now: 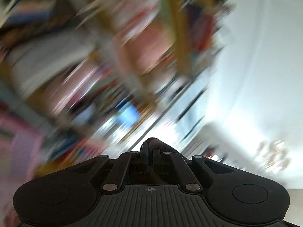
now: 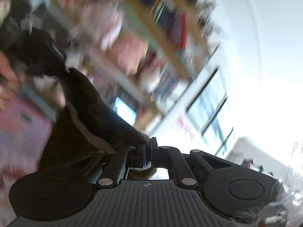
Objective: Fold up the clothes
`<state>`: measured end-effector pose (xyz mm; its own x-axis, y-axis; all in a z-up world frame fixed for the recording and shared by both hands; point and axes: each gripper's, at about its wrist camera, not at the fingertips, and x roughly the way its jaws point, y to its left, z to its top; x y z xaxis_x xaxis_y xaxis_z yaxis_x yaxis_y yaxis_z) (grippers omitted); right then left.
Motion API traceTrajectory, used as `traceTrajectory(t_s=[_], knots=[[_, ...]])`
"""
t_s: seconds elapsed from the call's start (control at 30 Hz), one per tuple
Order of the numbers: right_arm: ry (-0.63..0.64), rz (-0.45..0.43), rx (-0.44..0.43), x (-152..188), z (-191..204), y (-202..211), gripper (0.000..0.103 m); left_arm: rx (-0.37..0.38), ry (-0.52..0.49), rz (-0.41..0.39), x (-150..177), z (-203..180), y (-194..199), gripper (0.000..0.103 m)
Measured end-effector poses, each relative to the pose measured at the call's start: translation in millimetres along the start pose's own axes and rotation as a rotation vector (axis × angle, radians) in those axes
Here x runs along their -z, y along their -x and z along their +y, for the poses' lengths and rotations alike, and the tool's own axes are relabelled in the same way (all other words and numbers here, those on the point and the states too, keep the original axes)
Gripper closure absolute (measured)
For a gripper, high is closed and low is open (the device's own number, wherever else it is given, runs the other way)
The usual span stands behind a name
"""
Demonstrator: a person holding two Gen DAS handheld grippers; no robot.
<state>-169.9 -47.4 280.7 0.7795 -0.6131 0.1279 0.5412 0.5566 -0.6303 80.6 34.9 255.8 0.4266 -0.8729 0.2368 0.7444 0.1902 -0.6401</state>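
Note:
Both views are blurred by motion and point upward at the room. My right gripper (image 2: 148, 152) is shut on a dark brown garment (image 2: 90, 102), which stretches up and left from its fingers to my left gripper (image 2: 40, 54), seen at the upper left with the person's hand beside it. In the left wrist view my left gripper (image 1: 151, 151) has its fingers close together with a little dark cloth (image 1: 154, 141) pinched at the tips.
Wooden shelves (image 2: 166, 36) full of coloured items cross both views. A window (image 2: 208, 98) and a white ceiling (image 2: 265, 37) lie to the right. Something pink (image 2: 20, 124) is at the left.

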Motion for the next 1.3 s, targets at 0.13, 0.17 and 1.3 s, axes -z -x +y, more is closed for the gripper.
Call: traceTrajectory(t_s=[0.13, 0.17, 1.3], knots=[[-0.049, -0.016, -0.206, -4.8, 25.1, 44.2, 0.099, 0.023, -0.007, 0.021, -8.1, 30.0, 42.8, 0.1], [-0.072, 0.026, -0.288, 2.6, 40.1, 46.1, 0.099, -0.01, 0.006, 0.063, -0.5, 49.5, 54.2, 0.1], [-0.636, 0.861, -1.04, 136.3, 269.7, 48.9, 0.063, -0.863, 0.275, 0.263, 121.5, 248.0, 315.4, 0.044]])
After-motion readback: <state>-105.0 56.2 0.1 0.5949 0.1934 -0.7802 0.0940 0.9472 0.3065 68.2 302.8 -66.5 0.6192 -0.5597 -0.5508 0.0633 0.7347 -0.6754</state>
